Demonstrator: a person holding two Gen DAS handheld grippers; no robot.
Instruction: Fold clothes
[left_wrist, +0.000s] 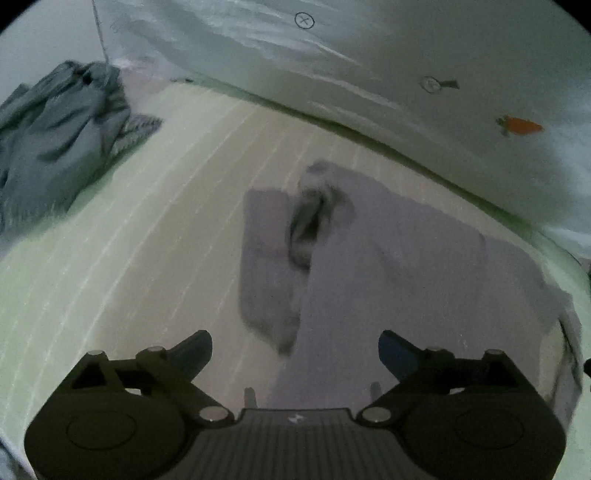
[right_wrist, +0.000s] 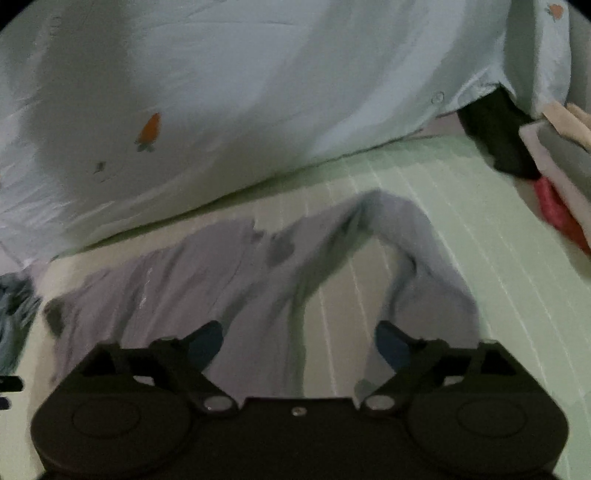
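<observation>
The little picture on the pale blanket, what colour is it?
Orange, like a carrot with a green top, printed on the pale blanket. The right wrist view shows it best.

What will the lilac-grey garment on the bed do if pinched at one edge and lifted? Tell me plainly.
The lilac-grey garment looks thin and creased, so it will probably hang limp rather than hold its shape. It lies flat against the striped green sheet, so it seems light and may drag or bunch if pushed. One part is already folded over itself; lifting may undo that.
</observation>
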